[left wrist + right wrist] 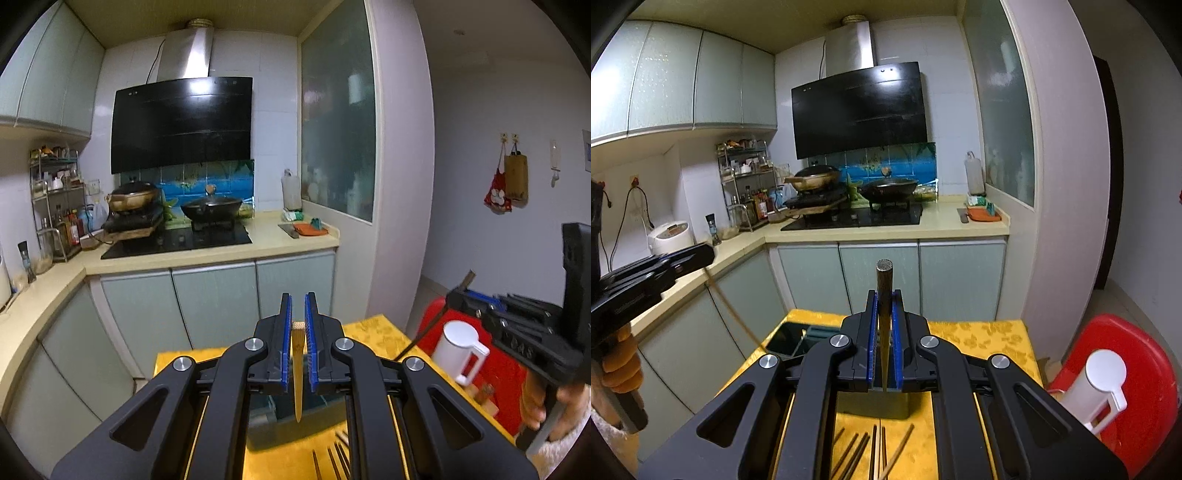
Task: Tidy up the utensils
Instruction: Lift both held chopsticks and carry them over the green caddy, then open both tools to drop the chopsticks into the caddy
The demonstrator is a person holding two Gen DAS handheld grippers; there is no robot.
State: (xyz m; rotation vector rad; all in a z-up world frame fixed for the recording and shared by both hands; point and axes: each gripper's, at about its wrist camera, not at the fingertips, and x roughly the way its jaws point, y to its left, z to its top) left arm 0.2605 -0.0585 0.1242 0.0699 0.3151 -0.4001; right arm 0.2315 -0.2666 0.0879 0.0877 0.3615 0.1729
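The left gripper (298, 325) is pressed together on a pale wooden chopstick (297, 369). The stick is square at its blunt end, tapers to a point and hangs point-down between the ribbed blue pads (287, 343). The right gripper (885, 317) pinches a dark brown chopstick (884, 314) the same way; its blunt end stands above the jaw tips. Raised lettering on the body of the right gripper, as seen from the left wrist view, is too blurred to read.

Below both grippers, loose chopsticks (864, 454) lie scattered on a yellow patterned tablecloth (979, 336). A dark grey box-shaped holder (879, 406) stands on the cloth just behind them. A black glossy phone (785, 338) lies flat near the far left corner of the table.

To the right, a white plastic jug (1093, 387) with a handle rests on a red plastic stool (1145, 350).

Farther back, a beige countertop (886, 230) carries a black glass hob (857, 219) with two dark pans. A white rice cooker (670, 236) sits to the left. A glossy black extractor hood (860, 107) hangs above.
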